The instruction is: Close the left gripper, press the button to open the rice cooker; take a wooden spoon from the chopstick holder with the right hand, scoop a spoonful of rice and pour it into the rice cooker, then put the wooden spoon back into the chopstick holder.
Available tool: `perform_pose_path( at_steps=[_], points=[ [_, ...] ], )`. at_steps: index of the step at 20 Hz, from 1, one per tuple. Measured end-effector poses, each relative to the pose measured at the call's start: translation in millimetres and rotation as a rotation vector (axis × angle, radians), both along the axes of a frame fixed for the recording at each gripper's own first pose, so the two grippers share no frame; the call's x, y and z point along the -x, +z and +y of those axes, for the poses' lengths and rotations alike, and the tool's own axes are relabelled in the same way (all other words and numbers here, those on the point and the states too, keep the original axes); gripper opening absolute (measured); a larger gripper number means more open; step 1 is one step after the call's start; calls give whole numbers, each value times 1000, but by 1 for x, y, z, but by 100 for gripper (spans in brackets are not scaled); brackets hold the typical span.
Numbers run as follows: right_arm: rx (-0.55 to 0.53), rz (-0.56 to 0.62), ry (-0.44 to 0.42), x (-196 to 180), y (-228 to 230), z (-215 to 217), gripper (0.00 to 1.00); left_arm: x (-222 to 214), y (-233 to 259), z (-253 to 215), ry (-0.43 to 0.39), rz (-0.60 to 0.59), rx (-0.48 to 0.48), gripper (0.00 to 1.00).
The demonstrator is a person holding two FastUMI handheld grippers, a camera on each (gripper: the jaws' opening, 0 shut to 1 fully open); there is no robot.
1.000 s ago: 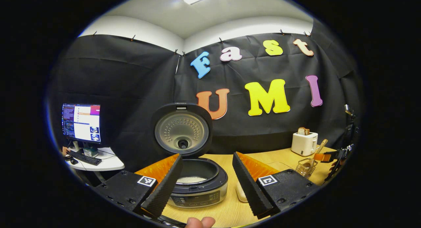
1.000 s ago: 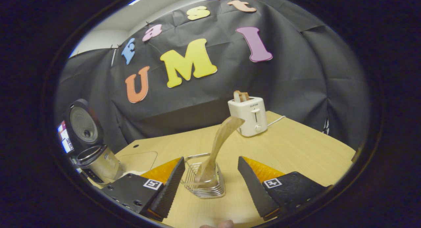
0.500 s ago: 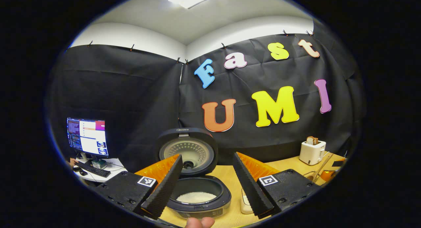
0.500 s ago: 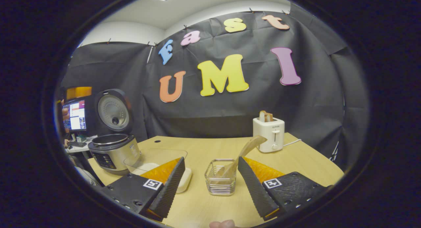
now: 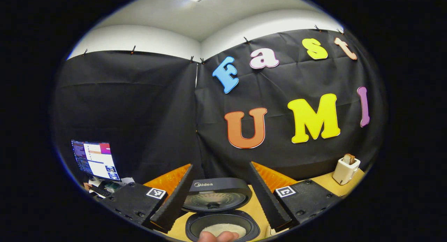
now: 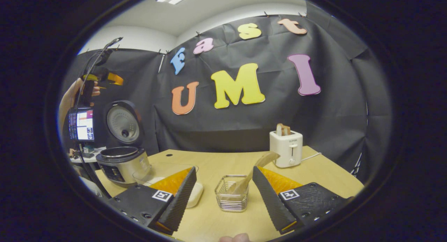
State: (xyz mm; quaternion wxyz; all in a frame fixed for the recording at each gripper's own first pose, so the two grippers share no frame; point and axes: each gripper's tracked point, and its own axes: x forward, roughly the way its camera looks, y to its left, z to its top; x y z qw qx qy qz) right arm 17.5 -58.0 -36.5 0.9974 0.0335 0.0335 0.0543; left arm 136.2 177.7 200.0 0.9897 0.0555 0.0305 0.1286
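Observation:
The rice cooker (image 5: 223, 214) stands open below my left gripper (image 5: 220, 165), its lid (image 5: 215, 196) up and white rice (image 5: 223, 229) in the pot. That gripper is open and holds nothing. In the right gripper view the cooker (image 6: 122, 163) is at the far left, and a hand holds the left gripper (image 6: 104, 77) high above it. The wire chopstick holder (image 6: 231, 197) stands on the table with the wooden spoon (image 6: 260, 165) leaning out of it to the right. My right gripper (image 6: 224, 169) is open, a little back from the holder, touching nothing.
A white toaster (image 6: 288, 148) with bread stands at the back right of the wooden table (image 6: 324, 172). A white rice dish (image 6: 196, 195) with a clear lid lies between cooker and holder, partly behind my finger. A monitor (image 5: 96, 160) sits on a side desk at left.
The left gripper has risen and tilted up, so the cooker sank to the bottom of its view. The right gripper has drawn back from the holder; the spoon stays in it.

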Motion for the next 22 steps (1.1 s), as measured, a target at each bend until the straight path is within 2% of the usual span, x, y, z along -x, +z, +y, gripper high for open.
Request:
perform_pose_path(
  at_steps=[5,6,7,8,9,10,13,17,18,22],
  points=[
    [24,0,-6,-1,0,-1,95,-36,-19,32,15,100,82,99],
    [29,-2,-6,0,1,-1,91,-40,-24,37,19,118,96,99],
    [32,-7,-8,1,3,0,91,-43,-28,39,12,137,112,99],
    [36,-14,-11,2,5,0,95,-45,-36,38,1,168,131,99],
    [42,-19,-6,2,6,1,95,-45,-41,42,7,187,140,99],
    [48,-21,0,4,8,3,91,-45,-42,44,16,193,137,99],
    [72,-50,-24,10,18,-4,91,-45,-51,46,27,219,154,99],
    [78,-71,-39,19,23,-6,91,-36,-52,43,26,202,159,100],
    [77,-79,-47,20,24,-8,96,-33,-54,41,24,199,160,100],
    [64,-71,-48,23,20,-10,96,-9,-62,31,25,164,141,100]
  ],
)
